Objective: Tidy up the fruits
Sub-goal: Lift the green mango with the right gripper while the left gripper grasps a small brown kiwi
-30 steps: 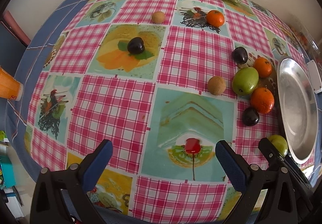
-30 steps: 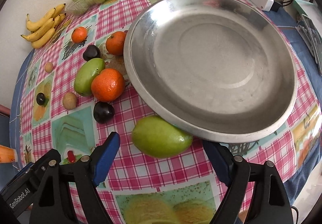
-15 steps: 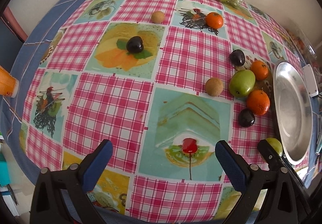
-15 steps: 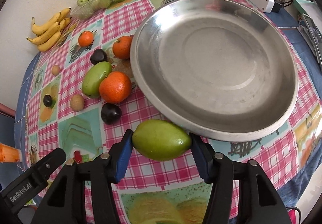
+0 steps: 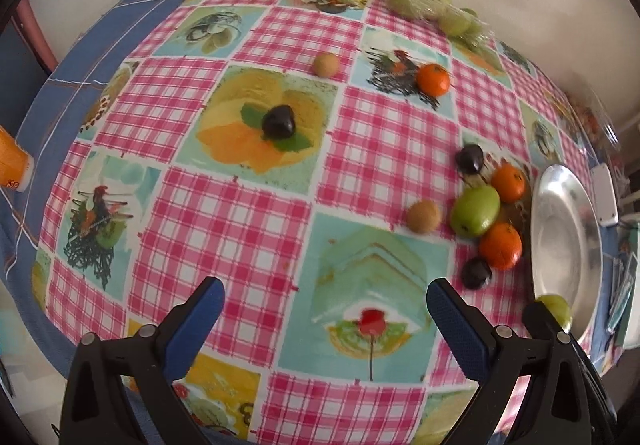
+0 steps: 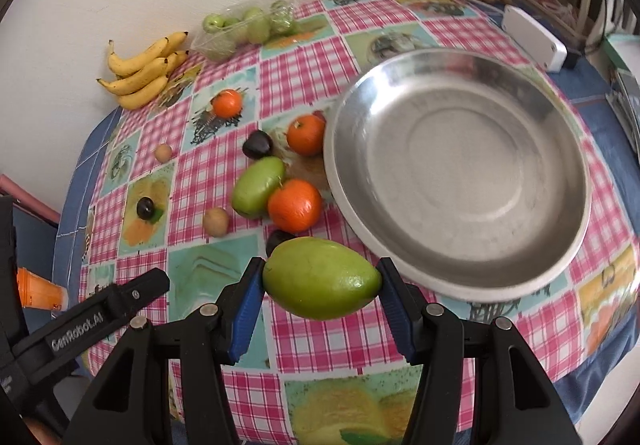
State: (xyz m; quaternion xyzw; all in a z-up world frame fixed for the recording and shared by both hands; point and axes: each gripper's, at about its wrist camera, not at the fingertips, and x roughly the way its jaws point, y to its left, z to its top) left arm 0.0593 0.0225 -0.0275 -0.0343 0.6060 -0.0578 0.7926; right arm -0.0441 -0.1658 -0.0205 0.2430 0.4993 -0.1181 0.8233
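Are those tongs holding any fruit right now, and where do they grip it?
The right tongs hold a green mango, pinched at its two pointed ends by the blue pads. The left tongs are open and hold nothing.

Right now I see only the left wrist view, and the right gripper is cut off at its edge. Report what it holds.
Observer: The right gripper is shut on a green mango, with a blue pad pressed on each end.
Operator: Check the whole plate before I drop it in.
Observer: The plate is bare inside, with no fruit in it.
Operator: Tell me what lies just behind the mango.
Observer: A dark plum, half hidden by the mango.
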